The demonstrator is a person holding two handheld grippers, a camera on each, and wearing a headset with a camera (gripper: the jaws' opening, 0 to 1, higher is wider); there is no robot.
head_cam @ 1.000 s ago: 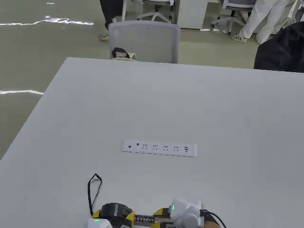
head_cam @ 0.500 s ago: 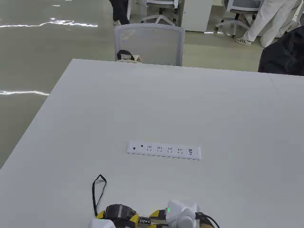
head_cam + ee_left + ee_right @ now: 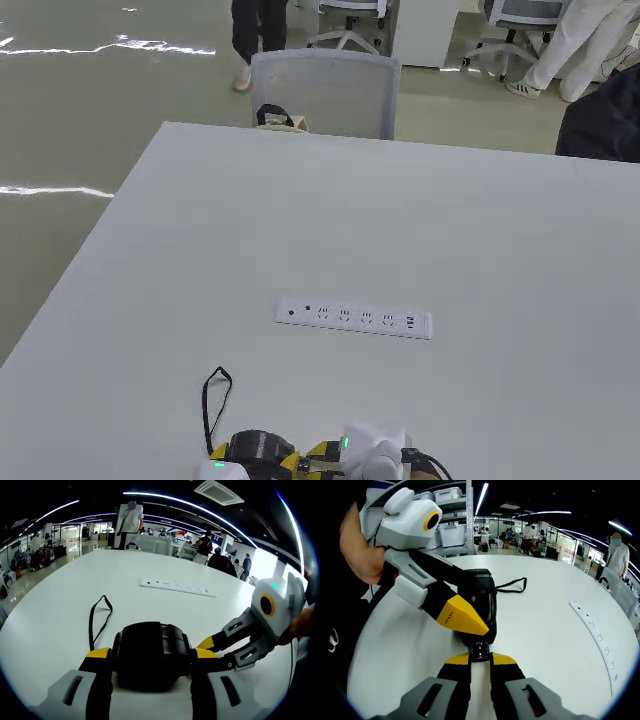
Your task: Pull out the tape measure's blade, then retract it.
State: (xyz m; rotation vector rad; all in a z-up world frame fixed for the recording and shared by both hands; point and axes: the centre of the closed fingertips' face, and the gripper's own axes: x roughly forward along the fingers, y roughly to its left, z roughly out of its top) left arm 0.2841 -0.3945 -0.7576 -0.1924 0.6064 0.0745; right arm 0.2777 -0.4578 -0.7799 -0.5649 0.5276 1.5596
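Observation:
The black tape measure (image 3: 150, 642) lies on the white table, and my left gripper (image 3: 152, 661) is shut on its case from both sides with yellow-tipped jaws. Its black wrist strap (image 3: 96, 621) trails off to the left. My right gripper (image 3: 480, 659) is shut on the blade tip (image 3: 479, 650), right at the mouth of the case (image 3: 481, 597). In the head view the tape measure (image 3: 258, 447) sits at the bottom edge, with the right gripper (image 3: 328, 460) close beside it on the right.
A white power strip (image 3: 354, 318) lies across the middle of the table (image 3: 400, 220). A grey chair (image 3: 325, 93) stands at the far edge. People stand and sit beyond it. The table's left edge runs diagonally toward me.
The stretch of blade between the case and my right gripper has become shorter, and the two grippers have drawn closer together. The head camera has shifted, so the table sits lower in view.

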